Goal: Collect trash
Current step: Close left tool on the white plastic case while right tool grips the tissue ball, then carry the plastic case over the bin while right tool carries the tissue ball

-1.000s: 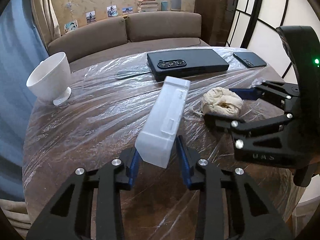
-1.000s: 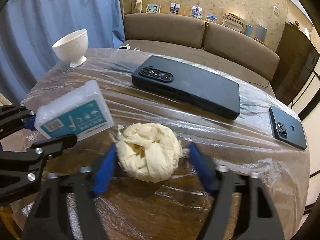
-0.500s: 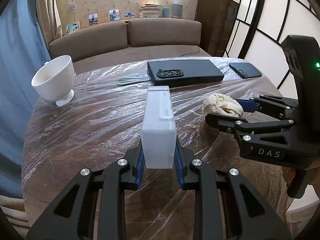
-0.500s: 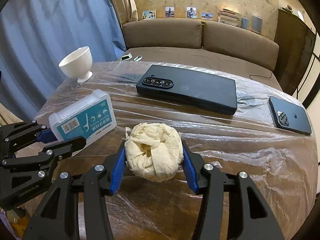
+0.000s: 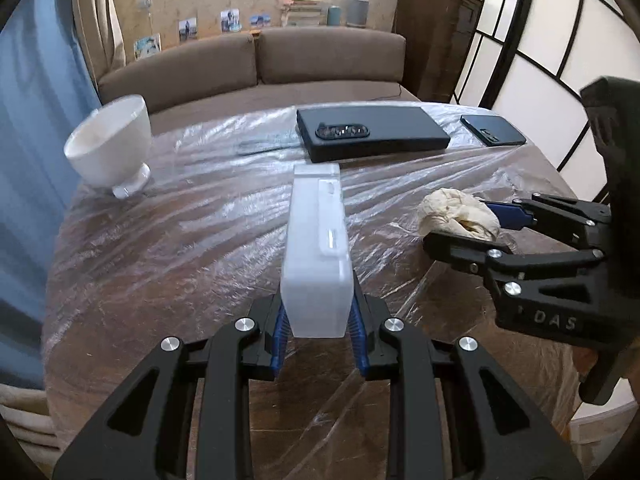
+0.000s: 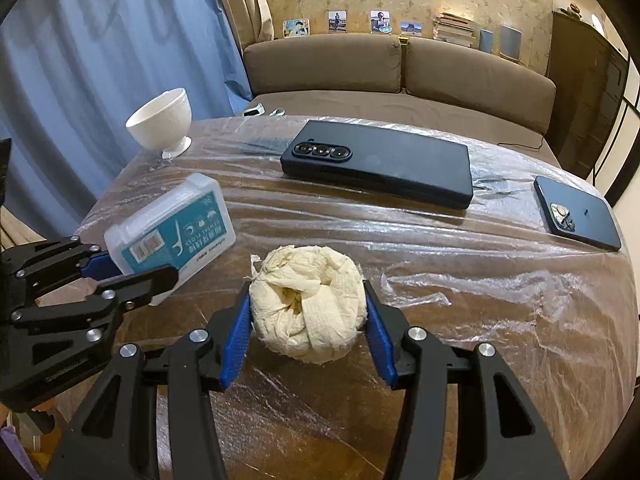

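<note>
My left gripper (image 5: 317,330) is shut on a translucent white plastic floss box (image 5: 318,248), held on edge above the table; its teal label shows in the right wrist view (image 6: 172,230). My right gripper (image 6: 307,334) is shut on a crumpled cream tissue ball (image 6: 310,306), held just above the table. In the left wrist view the tissue ball (image 5: 456,214) sits between the right gripper's fingers (image 5: 460,246) at the right. The left gripper (image 6: 116,276) shows at the left of the right wrist view.
The round wooden table (image 6: 500,320) is covered in plastic film. A white footed bowl (image 5: 110,148) stands at far left. A large black phone-shaped case (image 6: 376,168) and a smaller dark phone (image 6: 576,214) lie at the back. A brown sofa (image 6: 400,68) is behind.
Both grippers closed: the left on the floss box, which turned upright on edge, the right on the tissue ball. Both have since lifted slightly and pulled back.
</note>
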Motion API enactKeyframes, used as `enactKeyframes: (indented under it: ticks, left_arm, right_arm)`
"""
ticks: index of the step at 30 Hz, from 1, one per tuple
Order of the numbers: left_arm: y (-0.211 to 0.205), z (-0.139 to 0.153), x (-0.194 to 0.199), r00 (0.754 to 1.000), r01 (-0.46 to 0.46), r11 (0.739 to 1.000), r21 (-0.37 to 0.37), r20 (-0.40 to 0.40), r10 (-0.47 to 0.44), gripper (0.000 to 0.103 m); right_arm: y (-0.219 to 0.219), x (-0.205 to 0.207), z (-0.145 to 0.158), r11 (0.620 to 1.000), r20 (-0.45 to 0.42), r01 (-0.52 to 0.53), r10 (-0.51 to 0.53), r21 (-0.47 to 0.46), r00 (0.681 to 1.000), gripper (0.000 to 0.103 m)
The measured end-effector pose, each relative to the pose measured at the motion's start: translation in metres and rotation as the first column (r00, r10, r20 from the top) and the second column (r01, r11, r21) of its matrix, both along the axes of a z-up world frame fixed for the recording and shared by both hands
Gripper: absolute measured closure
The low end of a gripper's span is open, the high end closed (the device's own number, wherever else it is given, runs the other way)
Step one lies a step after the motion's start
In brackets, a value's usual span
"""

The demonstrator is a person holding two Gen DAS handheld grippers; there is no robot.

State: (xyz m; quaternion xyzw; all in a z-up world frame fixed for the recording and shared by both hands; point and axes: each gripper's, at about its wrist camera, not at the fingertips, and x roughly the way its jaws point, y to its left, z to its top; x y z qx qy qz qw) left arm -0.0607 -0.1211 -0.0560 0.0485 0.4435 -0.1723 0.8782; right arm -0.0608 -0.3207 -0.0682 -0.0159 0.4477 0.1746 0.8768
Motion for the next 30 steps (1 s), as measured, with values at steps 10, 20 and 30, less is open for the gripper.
enactKeyframes:
  ticks: [10, 20, 30]
  left_arm:
    - [-0.006, 0.002, 0.019, 1.000, -0.010, 1.000, 0.016, 0.019, 0.010, 0.058]
    - [-0.012, -0.002, 0.026, 1.000, -0.010, 0.999, 0.037, 0.017, 0.009, 0.065]
    - [-0.013, -0.006, 0.026, 1.000, -0.006, 0.999, 0.053, 0.012, 0.005, 0.075]
  right_arm:
    - [0.004, 0.006, -0.009, 1.000, -0.014, 0.015, -0.015, -0.016, 1.000, 0.052]
    - [0.008, 0.007, -0.013, 0.998, 0.002, 0.017, -0.016, -0.052, 1.000, 0.050]
    - [0.007, 0.004, -0.015, 0.997, 0.016, 0.031, -0.030, -0.071, 0.999, 0.034]
